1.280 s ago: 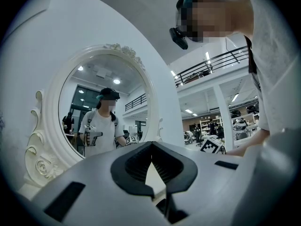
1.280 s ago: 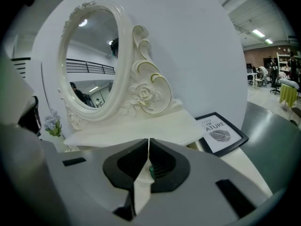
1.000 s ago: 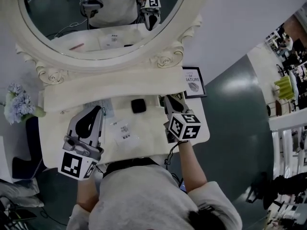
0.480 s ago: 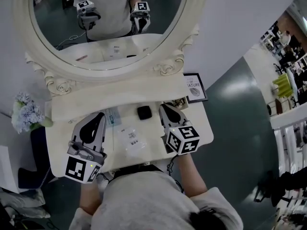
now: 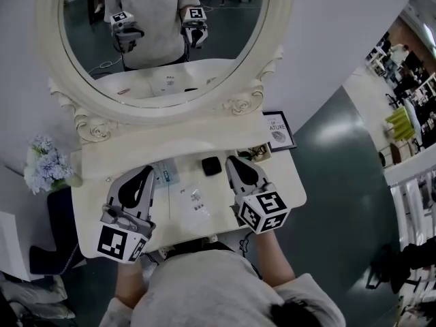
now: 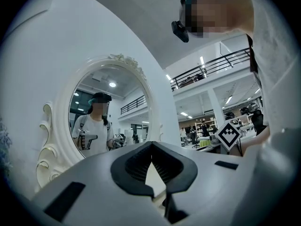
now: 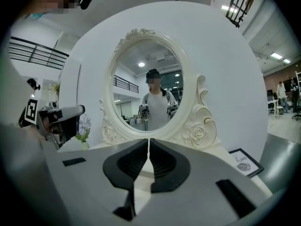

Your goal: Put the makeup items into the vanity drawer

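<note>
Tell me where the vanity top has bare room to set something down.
Bare: the back ledge under the mirror, the strip between the flowers and the left tongs, and the front corner right of the right tongs. Crowded: the middle between the tongs, with clear packets and a black case.

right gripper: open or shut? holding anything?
Shut, empty. In its own view the right gripper has its jaws closed tip to tip, with only a thin slit and nothing between them.
</note>
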Motion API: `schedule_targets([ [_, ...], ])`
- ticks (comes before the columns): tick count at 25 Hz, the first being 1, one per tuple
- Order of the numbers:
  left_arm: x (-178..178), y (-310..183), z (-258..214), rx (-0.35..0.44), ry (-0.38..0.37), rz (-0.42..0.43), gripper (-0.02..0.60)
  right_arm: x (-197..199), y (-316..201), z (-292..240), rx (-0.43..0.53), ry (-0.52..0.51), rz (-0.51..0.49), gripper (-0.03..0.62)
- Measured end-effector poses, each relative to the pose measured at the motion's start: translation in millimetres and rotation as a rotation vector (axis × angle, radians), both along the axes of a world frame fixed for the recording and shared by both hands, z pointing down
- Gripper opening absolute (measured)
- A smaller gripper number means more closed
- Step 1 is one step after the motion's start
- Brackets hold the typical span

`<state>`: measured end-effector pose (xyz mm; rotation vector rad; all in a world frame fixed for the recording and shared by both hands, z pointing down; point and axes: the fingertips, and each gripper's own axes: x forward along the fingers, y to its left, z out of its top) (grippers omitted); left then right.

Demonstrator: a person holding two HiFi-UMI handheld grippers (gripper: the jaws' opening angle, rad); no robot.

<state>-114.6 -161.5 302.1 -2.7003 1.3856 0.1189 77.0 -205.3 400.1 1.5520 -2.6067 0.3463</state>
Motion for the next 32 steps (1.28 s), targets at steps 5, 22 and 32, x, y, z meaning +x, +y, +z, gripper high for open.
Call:
schedule_targets([
  [5, -8, 6, -2, 0.007, -0.001, 0.002, 0.014, -11, 9, -14, 0.044, 0.016, -0.008, 0.028],
  [22, -23, 14, -12, 0.033, 0.002, 0.011, 0.014, -30, 34, -63, 0.185, 0.052, -0.005, 0.028],
  [32, -25, 20, -15, 0.035, 0.012, 0.023, 0.014, -39, 55, -86, 0.267, 0.071, -0.015, 0.028],
])
